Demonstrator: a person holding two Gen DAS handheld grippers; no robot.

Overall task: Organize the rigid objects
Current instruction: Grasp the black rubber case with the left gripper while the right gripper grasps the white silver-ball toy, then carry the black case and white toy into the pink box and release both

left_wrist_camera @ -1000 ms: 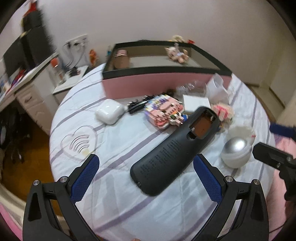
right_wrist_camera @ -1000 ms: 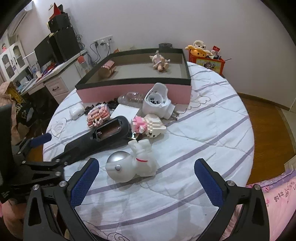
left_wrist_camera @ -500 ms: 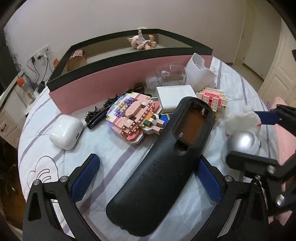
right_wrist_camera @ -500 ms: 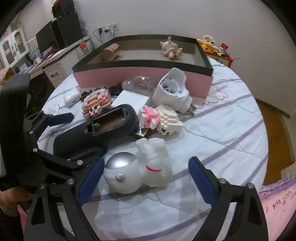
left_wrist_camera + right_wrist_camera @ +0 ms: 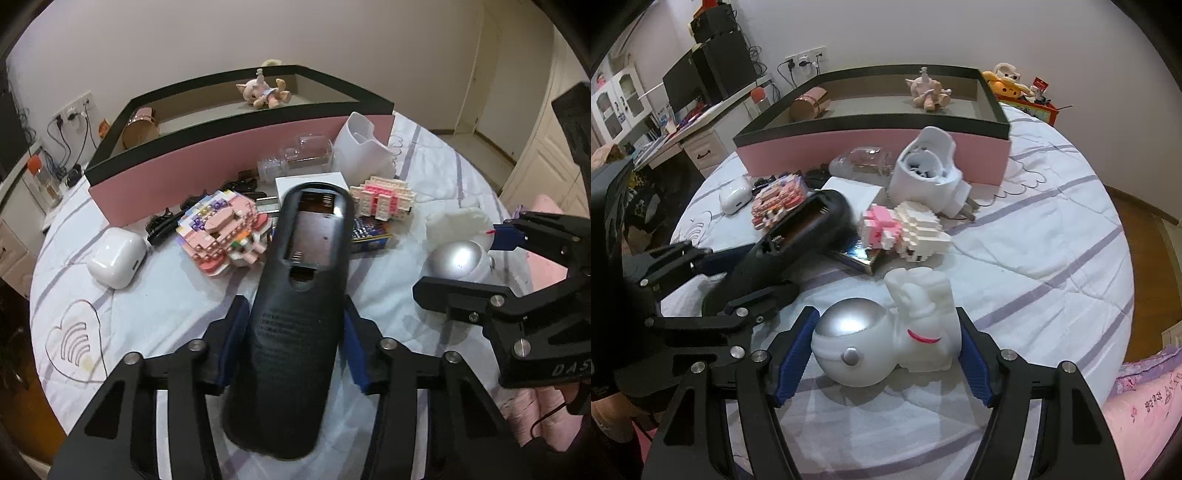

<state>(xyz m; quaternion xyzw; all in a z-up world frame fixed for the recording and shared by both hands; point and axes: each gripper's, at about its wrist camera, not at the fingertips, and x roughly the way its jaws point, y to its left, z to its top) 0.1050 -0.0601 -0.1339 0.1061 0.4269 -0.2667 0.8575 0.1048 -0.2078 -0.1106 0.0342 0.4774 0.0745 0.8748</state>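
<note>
Two grips on. Left gripper (image 5: 293,336) jaws clamped on black remote (image 5: 295,325), long axis running straight ahead toward pink tray (image 5: 229,155). Right gripper (image 5: 886,354) jaws pressed against both sides of white figurine (image 5: 886,332) on bed, tray farther ahead.
</note>
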